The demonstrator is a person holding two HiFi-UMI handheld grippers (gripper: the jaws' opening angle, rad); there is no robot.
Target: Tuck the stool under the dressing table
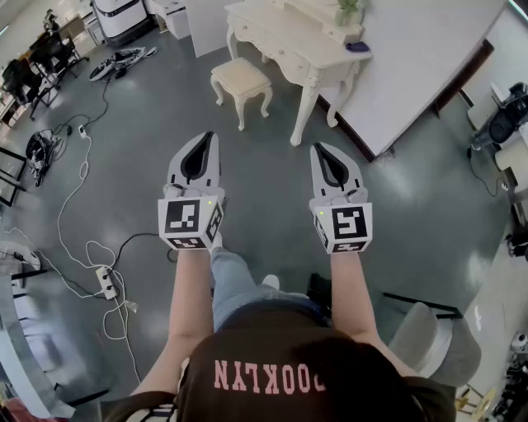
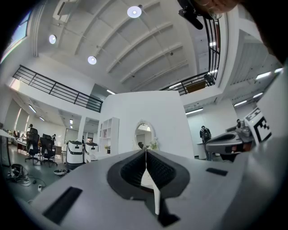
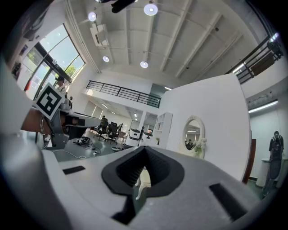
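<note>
A cream stool (image 1: pixel 242 79) with a padded seat and carved white legs stands on the grey floor, just left of the white dressing table (image 1: pixel 290 43) and outside it. Both grippers hover well short of it, held side by side. My left gripper (image 1: pixel 208 136) is shut with nothing in its jaws. My right gripper (image 1: pixel 318 147) is shut and empty too. In the left gripper view the jaws meet at a point (image 2: pixel 146 150), with an oval mirror (image 2: pixel 144 136) behind. In the right gripper view a white stool leg (image 3: pixel 142 179) shows through the gap below the jaw tips (image 3: pixel 145 147).
Cables and a power strip (image 1: pixel 106 283) trail over the floor at the left. A white partition wall (image 1: pixel 417 66) stands behind the dressing table. A grey chair (image 1: pixel 433 346) sits at the lower right. Office chairs (image 1: pixel 33 70) and a white machine (image 1: pixel 120 16) stand far left.
</note>
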